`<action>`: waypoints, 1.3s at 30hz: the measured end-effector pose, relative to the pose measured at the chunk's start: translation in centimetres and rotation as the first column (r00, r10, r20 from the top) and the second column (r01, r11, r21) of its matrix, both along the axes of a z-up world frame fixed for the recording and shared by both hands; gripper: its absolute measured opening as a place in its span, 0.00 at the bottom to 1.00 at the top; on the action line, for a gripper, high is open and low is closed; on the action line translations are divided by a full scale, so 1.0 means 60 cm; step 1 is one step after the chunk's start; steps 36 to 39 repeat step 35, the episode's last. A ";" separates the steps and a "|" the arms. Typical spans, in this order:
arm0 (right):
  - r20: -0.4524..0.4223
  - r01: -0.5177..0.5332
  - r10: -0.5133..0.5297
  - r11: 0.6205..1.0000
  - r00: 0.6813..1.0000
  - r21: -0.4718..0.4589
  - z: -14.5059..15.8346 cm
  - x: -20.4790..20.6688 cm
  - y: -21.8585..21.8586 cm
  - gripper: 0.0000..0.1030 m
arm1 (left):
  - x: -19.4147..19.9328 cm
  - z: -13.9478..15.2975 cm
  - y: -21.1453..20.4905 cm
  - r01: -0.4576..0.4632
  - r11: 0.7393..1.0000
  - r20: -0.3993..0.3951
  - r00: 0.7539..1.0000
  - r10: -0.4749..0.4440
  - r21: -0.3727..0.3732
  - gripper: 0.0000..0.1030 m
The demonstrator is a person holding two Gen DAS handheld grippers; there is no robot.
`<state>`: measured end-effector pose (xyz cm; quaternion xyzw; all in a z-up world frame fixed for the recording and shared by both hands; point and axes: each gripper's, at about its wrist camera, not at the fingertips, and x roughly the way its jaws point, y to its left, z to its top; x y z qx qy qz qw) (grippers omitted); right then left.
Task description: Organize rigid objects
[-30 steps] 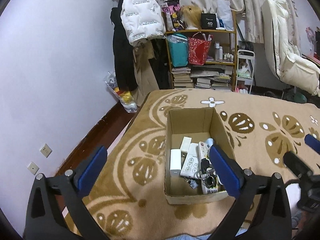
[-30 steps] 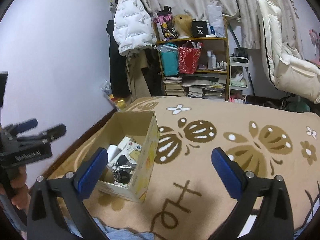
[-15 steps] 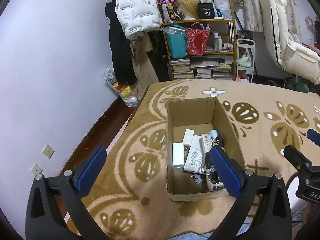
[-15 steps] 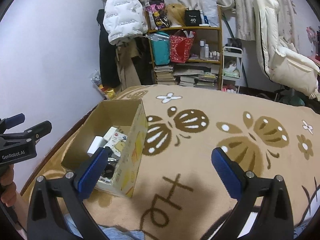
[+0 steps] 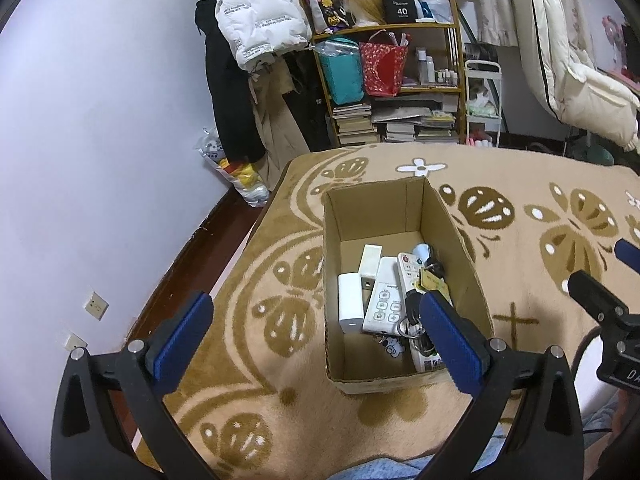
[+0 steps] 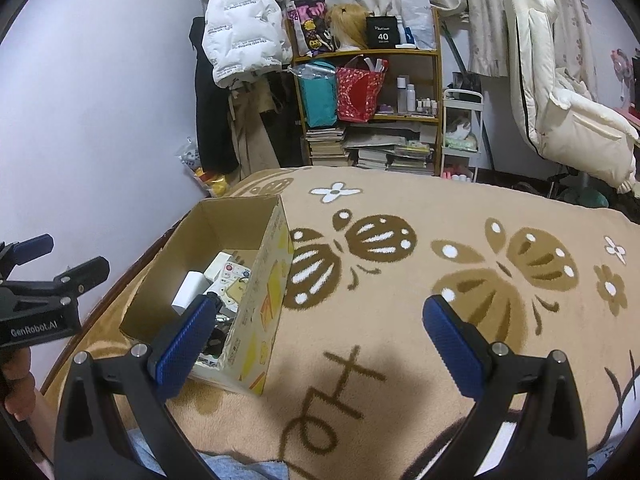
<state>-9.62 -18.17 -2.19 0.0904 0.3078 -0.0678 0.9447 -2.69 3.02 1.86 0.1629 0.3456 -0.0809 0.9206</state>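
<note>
A: Location of sorted items?
B: Inside cardboard box (image 5: 404, 216), resting on the tan patterned blanket (image 5: 520, 208) of the bed. Contents: white remote (image 5: 384, 296), second remote with coloured buttons (image 5: 410, 272), white adapter block (image 5: 350, 304), cream rectangular piece (image 5: 369, 261), key bunch with yellow tag (image 5: 430, 280). All grouped toward the near half of the box floor; far half bare.

A: Left gripper (image 5: 316, 334)?
B: Held above the box's near left corner. Fingers (image 5: 184, 330) spread wide, nothing between them. Right-hand finger overlaps the box's near right interior in view; contact not determinable.

A: Right gripper (image 6: 318, 342)?
B: Above the blanket, just right of the box. Fingers (image 6: 452, 346) fully apart, nothing held.

A: Surroundings?
B: Beyond the bed: shelf unit (image 6: 368, 80) with books, red bag, teal bag. White puffer jacket (image 6: 240, 32) hung left of it. Lilac wall (image 5: 100, 100) at left.
</note>
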 end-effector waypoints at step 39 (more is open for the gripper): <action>0.017 0.045 -0.046 0.998 0.999 0.036 0.003 -0.002 -0.020 1.00 | 0.001 -0.013 -0.009 0.011 0.999 -0.024 1.000 -0.010 0.035 0.99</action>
